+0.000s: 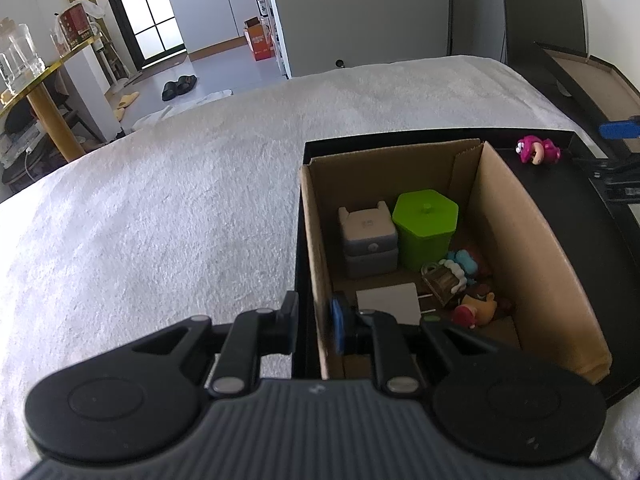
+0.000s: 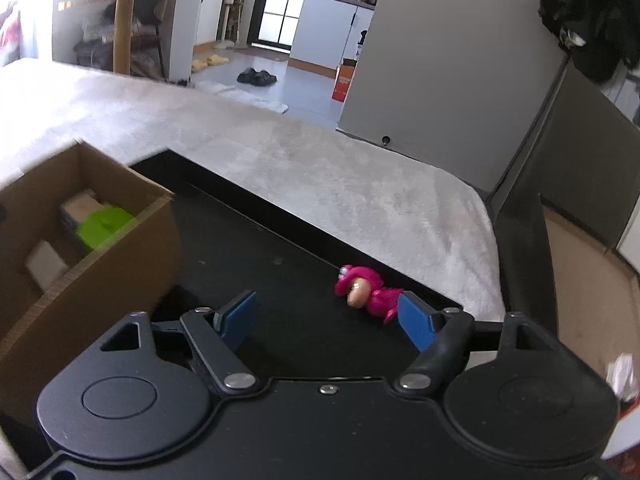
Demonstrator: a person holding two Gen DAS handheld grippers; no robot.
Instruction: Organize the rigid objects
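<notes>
Pink toy figure (image 2: 366, 294): on its side on the black tray (image 2: 280, 280), just ahead of the right claw (image 2: 328, 316) and off toward its right-hand pad, tail end hidden behind that pad. Not yet between the pads.

Right claw: jaws parted wide, nothing held, tilted down toward the tray floor. To its left, the cardboard box (image 2: 100, 280) standing in the same tray, already stocked: green lidded container (image 1: 424, 224), grey case (image 1: 368, 244) and several small figures.

Left claw (image 1: 314, 316): nearly closed, pinching the near-side wall of the cardboard box, one finger outside and the blue pad inside; apparently steadying the box. White blanket (image 2: 360, 184) beyond and around the tray.

Step in hand, by the look of it: reaching for the last loose item, with the rest boxed.

Next move calls for shifting the right claw slightly rightward and forward so the figure sits centred between the pads, lowering close to the tray floor, then closing gently. Small, rounded, lying flat: likely to skid or roll if clipped by one pad first.
</notes>
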